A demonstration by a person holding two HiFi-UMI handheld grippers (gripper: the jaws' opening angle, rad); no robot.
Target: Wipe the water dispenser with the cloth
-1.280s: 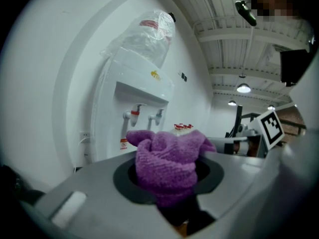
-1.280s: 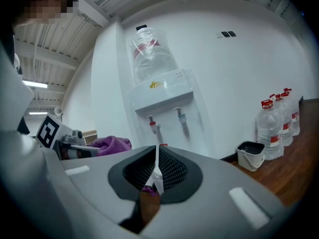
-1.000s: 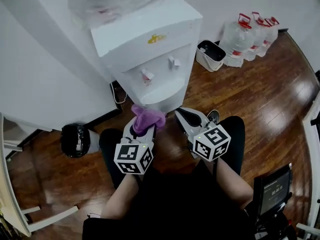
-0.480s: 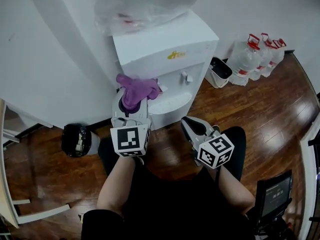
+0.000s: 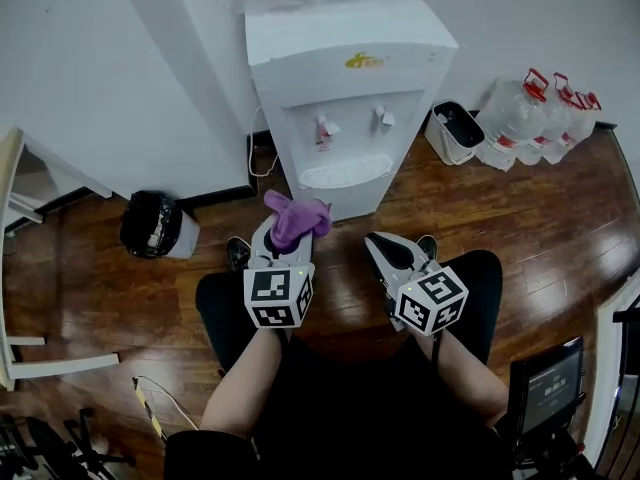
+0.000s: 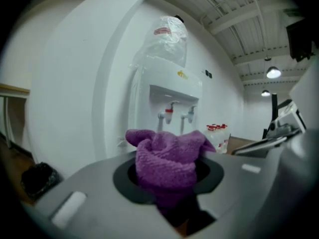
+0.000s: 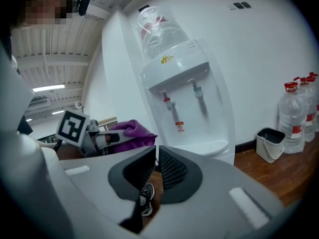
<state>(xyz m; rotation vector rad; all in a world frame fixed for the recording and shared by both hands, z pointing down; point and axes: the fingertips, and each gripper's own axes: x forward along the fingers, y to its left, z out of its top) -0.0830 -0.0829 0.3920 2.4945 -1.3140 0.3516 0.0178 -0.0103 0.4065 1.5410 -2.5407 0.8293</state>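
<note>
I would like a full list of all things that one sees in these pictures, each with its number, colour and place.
water dispenser: one, white, against the wall, ahead of both grippers
taps: two, one red-topped, on the dispenser front
water bottles: three visible, clear with red caps, on the floor right of the dispenser
bucket: one, white, between dispenser and bottles
bin: one, black, on the floor at left
cloth: one, purple, in the left gripper
left gripper: grey, shut on the cloth
right gripper: grey, shut, empty
</note>
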